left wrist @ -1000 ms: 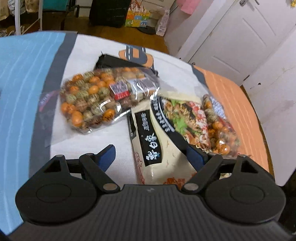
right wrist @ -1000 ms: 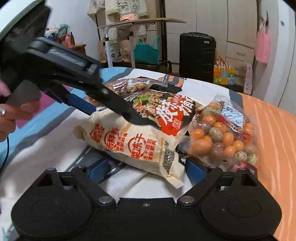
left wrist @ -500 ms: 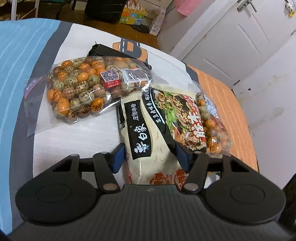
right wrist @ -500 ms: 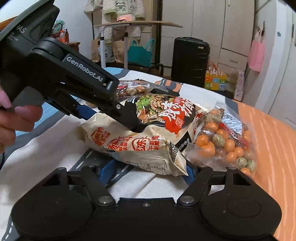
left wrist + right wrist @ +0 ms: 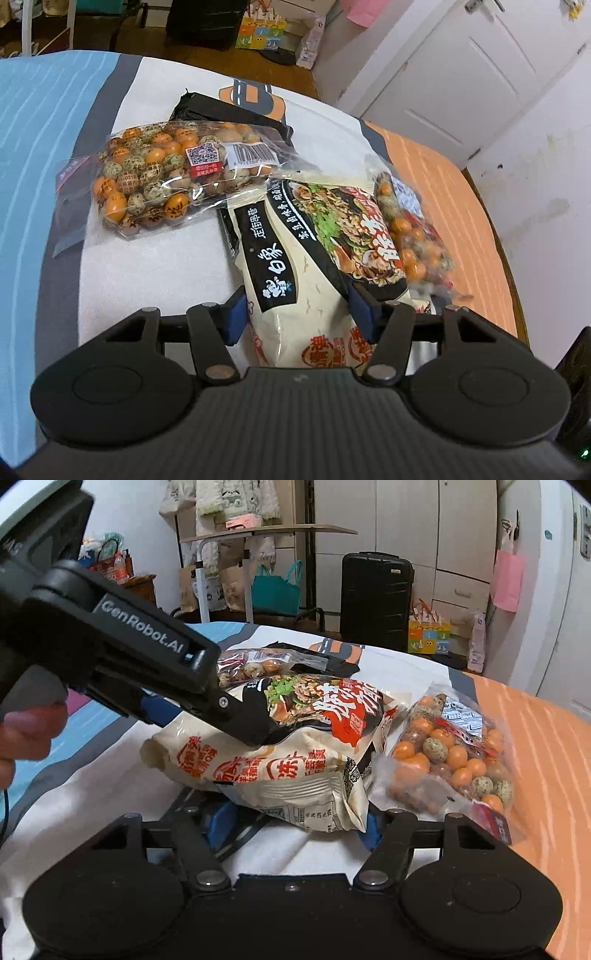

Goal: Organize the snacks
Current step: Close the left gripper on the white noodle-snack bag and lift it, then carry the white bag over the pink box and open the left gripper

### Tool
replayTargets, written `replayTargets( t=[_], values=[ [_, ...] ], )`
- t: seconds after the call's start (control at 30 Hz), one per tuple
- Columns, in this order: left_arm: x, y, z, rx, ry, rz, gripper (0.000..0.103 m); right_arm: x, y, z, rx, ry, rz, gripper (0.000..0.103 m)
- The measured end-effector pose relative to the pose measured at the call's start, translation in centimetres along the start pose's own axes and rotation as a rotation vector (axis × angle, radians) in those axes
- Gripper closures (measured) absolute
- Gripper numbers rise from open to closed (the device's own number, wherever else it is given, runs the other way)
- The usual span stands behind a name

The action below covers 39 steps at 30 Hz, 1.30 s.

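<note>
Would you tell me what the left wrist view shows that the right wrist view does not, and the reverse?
Only the left wrist view shows the white door and the full egg bag with the QR label.

Only the right wrist view shows the black suitcase, a person's hand and the left gripper from outside, clamped on the packet.

Both show the cream noodle packet, with the second egg bag beside it. The right gripper has just been closing around the packet's near end.

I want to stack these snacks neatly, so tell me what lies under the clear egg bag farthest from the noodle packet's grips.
A black packet pokes out from beneath the egg bag. Its label and contents are covered, so they cannot be told.
</note>
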<state>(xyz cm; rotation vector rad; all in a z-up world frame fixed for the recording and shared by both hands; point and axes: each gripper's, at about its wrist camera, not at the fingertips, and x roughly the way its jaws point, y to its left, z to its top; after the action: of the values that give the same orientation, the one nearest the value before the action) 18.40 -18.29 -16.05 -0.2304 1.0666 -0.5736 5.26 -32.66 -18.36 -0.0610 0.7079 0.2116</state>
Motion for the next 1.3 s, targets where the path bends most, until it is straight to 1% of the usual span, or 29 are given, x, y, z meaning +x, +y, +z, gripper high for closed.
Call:
replayTargets(
  t=[0.27,0.37,0.5,0.57,0.8,0.93,1.0,1.13,1.3],
  values=[
    [-3.3,-1.1,-1.5,0.029,0.04,0.0,0.047,-3.7,1.8,-0.3,0.032,0.004,0.005,0.033],
    [-4.4,-1.5,-2.1,0.033,0.07,0.006,0.047,-4.9,2.5,-0.2,0.05,0.031,0.013,0.033],
    [-6.0,-1.9,-3.1,0.041,0.081,0.019,0.047,-6.3,3.5,-0.3,0.061,0.052,0.025,0.033],
    [-6.6,-2.1,-3.5,0.04,0.097,0.03,0.047,-6.9,3.9,-0.3,0.07,0.07,0.034,0.033],
    [-10.1,-3.0,-5.1,0.065,0.107,0.058,0.047,-9.3,5.8,0.0,0.089,0.107,0.057,0.034],
    [-11.8,-3.7,-5.9,0.093,0.133,0.116,0.047,-10.4,7.1,0.1,0.086,0.139,0.09,0.034],
    [-12.7,-3.8,-6.2,0.096,0.127,0.127,0.047,-10.9,7.7,0.1,0.08,0.137,0.102,0.034],
    [-14.5,-3.2,-6.7,0.075,0.108,0.121,0.047,-11.7,8.8,0.5,0.044,0.126,0.107,0.034],
    [-17.1,-3.0,-7.2,0.076,0.066,0.132,0.047,-12.8,10.3,1.4,-0.002,0.107,0.12,0.034]
  ],
)
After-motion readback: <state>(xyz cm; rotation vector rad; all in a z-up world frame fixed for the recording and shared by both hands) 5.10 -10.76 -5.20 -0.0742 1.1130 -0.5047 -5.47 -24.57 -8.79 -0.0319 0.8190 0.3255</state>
